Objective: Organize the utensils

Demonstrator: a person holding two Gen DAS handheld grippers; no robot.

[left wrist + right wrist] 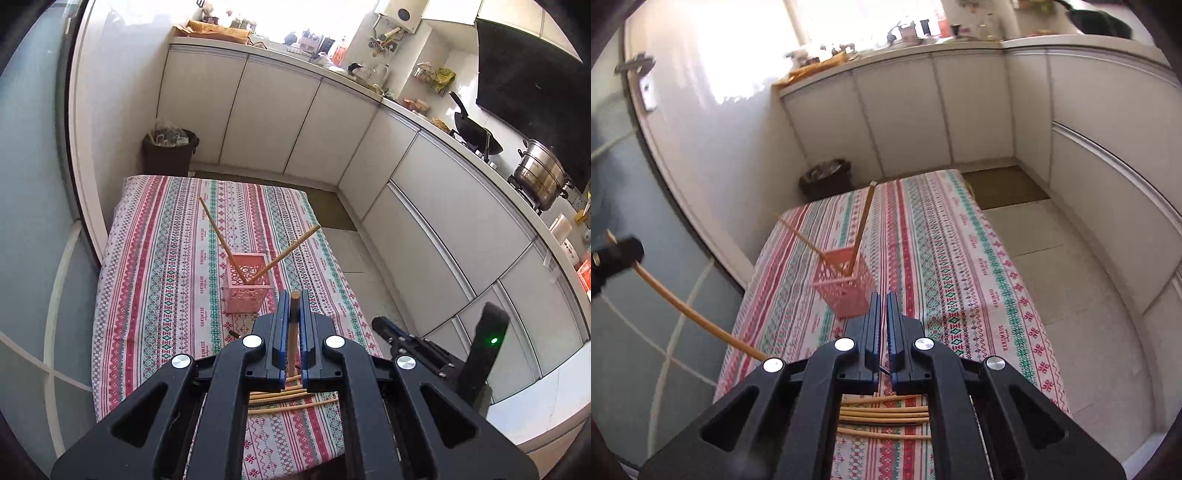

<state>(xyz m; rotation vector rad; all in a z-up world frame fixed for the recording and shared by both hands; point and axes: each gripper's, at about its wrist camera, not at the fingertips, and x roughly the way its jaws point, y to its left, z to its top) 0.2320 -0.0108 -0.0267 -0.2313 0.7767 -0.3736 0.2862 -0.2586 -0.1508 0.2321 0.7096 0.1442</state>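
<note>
A pink basket [246, 286] [846, 286] stands in the middle of the striped tablecloth [162, 258], with two wooden chopsticks [218, 232] [862, 225] leaning out of it. My left gripper [294, 300] is shut on another chopstick [294, 332], which stands upright between its blue pads above the table. In the right wrist view that left gripper [617, 254] shows at the left edge, the chopstick [687, 306] slanting down from it. My right gripper [882, 301] [384, 326] is shut, with no chopstick between its pads. Several loose chopsticks [280, 400] [882, 413] lie across the near end of the table.
A dark waste bin [170, 151] [825, 177] stands beyond the table's far end. White cabinets [273, 122] run along the back and right, with a wok [474, 129] and a steel pot [541, 177] on the counter. Tiled floor [1052, 277] lies right of the table.
</note>
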